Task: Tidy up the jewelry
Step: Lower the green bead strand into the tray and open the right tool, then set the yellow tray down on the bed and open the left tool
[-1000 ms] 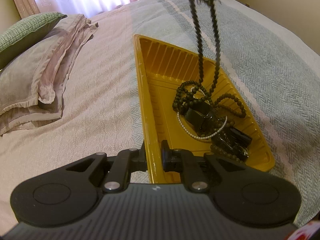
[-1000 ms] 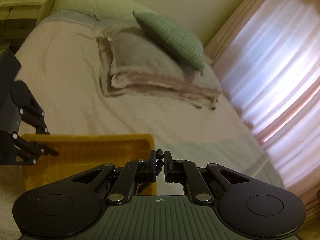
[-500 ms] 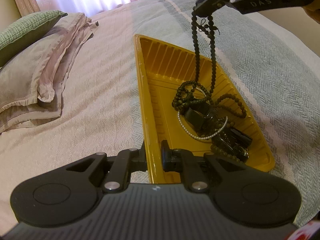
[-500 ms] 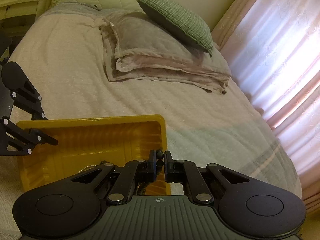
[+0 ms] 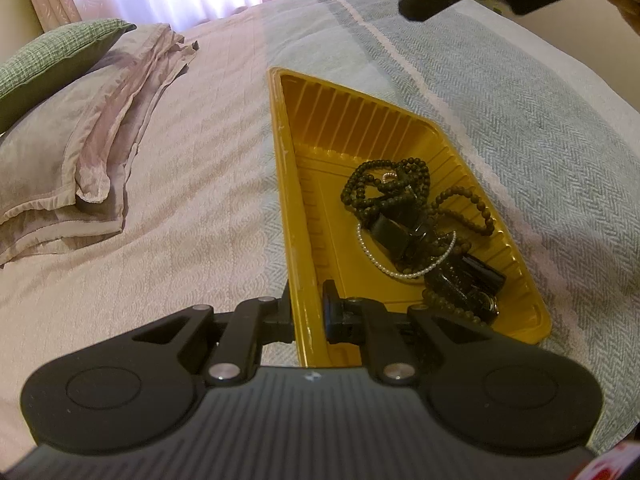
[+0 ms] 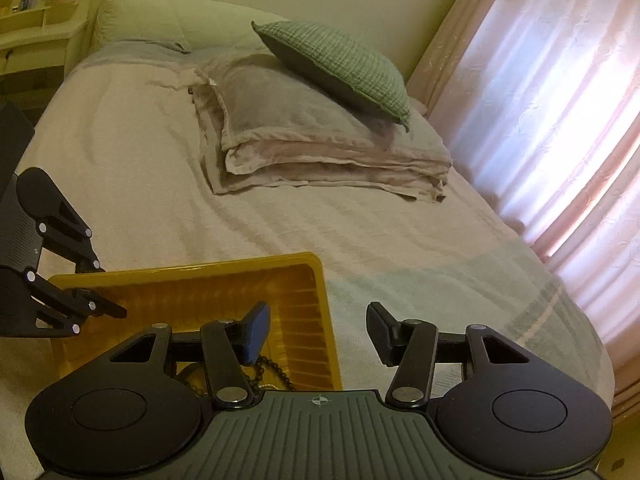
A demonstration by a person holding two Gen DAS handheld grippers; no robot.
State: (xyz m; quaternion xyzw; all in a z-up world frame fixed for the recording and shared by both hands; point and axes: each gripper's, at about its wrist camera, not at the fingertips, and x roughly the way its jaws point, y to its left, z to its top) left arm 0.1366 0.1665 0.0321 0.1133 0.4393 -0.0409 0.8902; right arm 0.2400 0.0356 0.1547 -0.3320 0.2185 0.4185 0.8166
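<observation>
A yellow tray (image 5: 400, 128) lies on the bed (image 5: 180, 220), toward its foot end, and holds the jewelry. The left tool (image 5: 307, 308) is closed narrowly on the tray's long side wall, near the corner closest to the camera, one finger inside the wall and one outside. The right tool (image 6: 318, 330) is held above the tray's far end with its fingers spread wide and nothing between them.

In the tray a dark bead necklace (image 5: 386, 190) is heaped over a white pearl strand (image 5: 404, 270) and some glossy black pieces (image 5: 464, 280), all tangled toward the corner nearest the left tool's side; what the black pieces are cannot be told. A few dark beads (image 6: 276, 370) are seen just under the right tool's left finger.

The step in hand appears to be the laying of the necklace into the tray, with the next piece not yet chosen. To do it well, the tray should be kept pinned and level by the left tool so the heap is not slid about. The right tool should be lifted straight up with its fingers wide, so that no bead loop is snagged. The pillows (image 6: 320, 128) at the head of the bed are well apart from the work.
</observation>
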